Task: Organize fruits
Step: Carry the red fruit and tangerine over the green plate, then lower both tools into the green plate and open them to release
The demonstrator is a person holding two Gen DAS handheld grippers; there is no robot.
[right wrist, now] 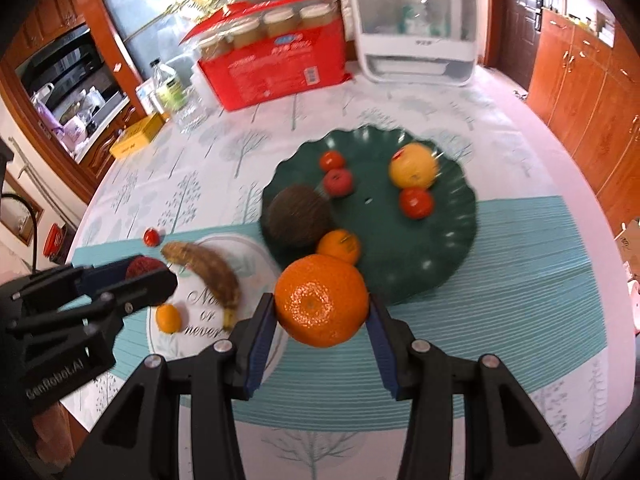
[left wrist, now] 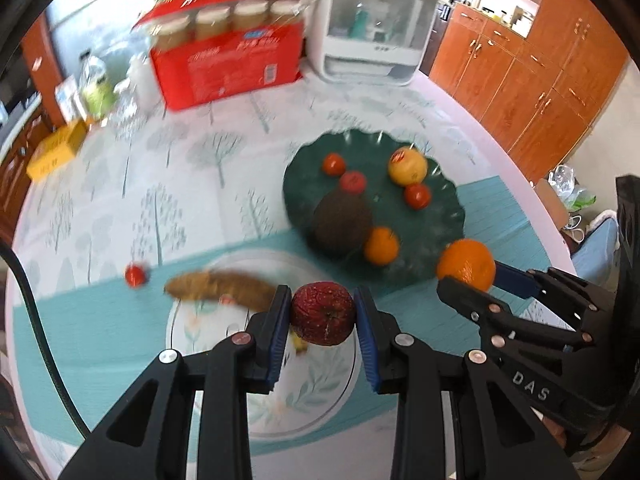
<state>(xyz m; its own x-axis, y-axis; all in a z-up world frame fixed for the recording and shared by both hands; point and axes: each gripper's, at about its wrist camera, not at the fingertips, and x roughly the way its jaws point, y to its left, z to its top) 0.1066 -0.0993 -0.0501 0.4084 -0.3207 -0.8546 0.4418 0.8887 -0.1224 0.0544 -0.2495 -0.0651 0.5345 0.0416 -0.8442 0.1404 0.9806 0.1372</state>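
My left gripper (left wrist: 322, 314) is shut on a dark red wrinkled apple (left wrist: 322, 313), held above the white plate (left wrist: 312, 404). My right gripper (right wrist: 322, 308) is shut on a large orange (right wrist: 322, 300), held near the front edge of the green plate (right wrist: 424, 264); it also shows in the left wrist view (left wrist: 466, 264). The green plate holds a brown coconut (right wrist: 296, 216), a small orange (right wrist: 339, 246), a yellow apple (right wrist: 413, 165) and three small red fruits. The white plate (right wrist: 200, 340) holds a browned banana (right wrist: 208, 272) and a small mandarin (right wrist: 168, 318).
A small red fruit (right wrist: 151, 237) lies on the tablecloth left of the white plate. A red box of jars (right wrist: 272, 60), a white appliance (right wrist: 416, 20), bottles (right wrist: 170, 88) and a yellow box (right wrist: 134, 140) stand at the table's far side. Wooden cabinets stand on the right.
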